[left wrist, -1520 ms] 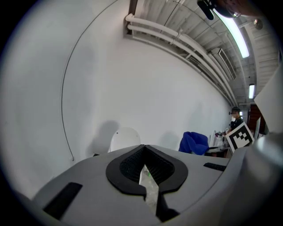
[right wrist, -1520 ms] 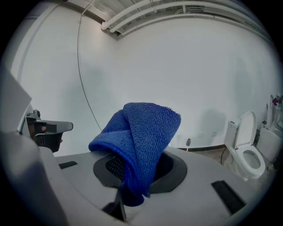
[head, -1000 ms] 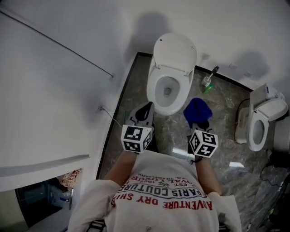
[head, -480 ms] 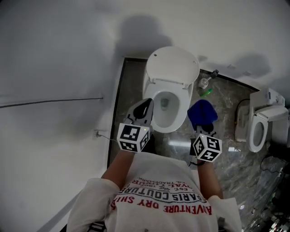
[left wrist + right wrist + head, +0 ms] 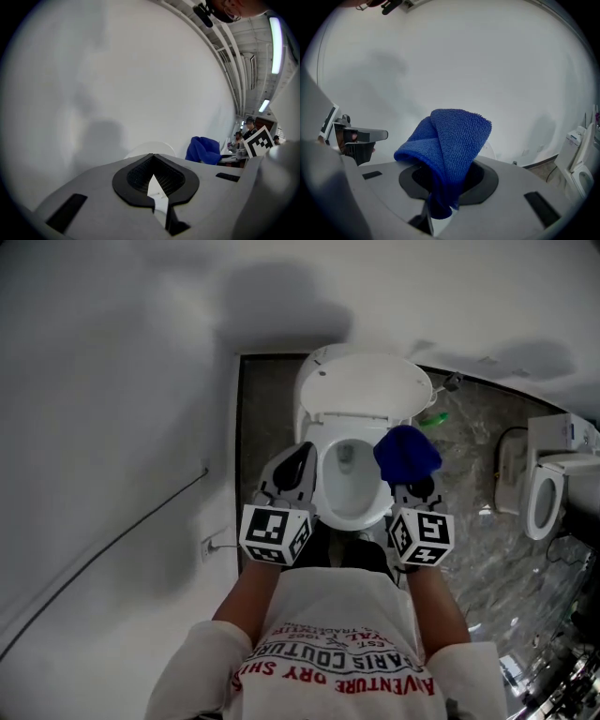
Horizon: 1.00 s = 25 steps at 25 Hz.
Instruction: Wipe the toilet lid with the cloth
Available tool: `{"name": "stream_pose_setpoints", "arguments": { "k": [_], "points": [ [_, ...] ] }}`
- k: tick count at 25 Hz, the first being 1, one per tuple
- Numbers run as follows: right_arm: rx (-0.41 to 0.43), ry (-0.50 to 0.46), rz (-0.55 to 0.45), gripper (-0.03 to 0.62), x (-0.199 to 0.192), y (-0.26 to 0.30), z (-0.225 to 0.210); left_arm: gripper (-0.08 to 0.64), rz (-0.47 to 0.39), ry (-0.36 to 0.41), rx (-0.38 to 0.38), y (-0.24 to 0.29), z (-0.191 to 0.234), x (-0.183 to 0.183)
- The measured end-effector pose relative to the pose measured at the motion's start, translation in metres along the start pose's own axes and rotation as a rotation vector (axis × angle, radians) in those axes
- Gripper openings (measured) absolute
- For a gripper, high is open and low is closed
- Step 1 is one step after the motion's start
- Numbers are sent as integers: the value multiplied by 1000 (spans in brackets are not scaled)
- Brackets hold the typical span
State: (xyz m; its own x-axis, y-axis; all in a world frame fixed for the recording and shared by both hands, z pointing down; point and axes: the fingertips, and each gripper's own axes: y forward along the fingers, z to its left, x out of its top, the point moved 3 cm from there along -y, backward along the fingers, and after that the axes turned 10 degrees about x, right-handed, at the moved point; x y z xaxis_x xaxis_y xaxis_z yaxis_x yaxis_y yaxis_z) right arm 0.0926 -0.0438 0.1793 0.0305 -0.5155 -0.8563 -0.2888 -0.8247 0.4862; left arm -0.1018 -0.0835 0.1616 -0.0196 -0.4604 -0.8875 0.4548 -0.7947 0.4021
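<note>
Head view: 2 grippers hung beside an open white ceramic toilet bowl (image 5: 322, 491).
The right gripper (image 5: 412, 487) clamped a blue terry cloth (image 5: 407, 454); the left gripper (image 5: 298, 465) had its jaws closed, empty.

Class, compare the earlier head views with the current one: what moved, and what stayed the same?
The right claw, carrying the blue terry cloth, has moved from above the floor to over the right rim of the white toilet bowl. Unchanged: cloth clamped, left claw shut and empty, white toilet lid raised.

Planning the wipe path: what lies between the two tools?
The open toilet bowl, seen in the head view, between the left tool and the right tool gripping the cloth.
</note>
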Motion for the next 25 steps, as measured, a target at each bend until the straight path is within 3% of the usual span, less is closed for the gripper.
{"name": "stream_pose_setpoints", "arguments": {
  "k": [5,13,18,25],
  "points": [
    [38,-24,-33,87,10,54,-9,8,-5,-15,11,41,12,-12],
    [177,-22,-46,87,-3,143,-7,8,8,-32,97,91,46,-53],
    [243,-28,-18,87,-21,197,9,8,93,-39,162,99,72,-83],
    [311,-45,-38,87,-22,237,27,8,108,-27,188,107,79,-95]
  ]
}}
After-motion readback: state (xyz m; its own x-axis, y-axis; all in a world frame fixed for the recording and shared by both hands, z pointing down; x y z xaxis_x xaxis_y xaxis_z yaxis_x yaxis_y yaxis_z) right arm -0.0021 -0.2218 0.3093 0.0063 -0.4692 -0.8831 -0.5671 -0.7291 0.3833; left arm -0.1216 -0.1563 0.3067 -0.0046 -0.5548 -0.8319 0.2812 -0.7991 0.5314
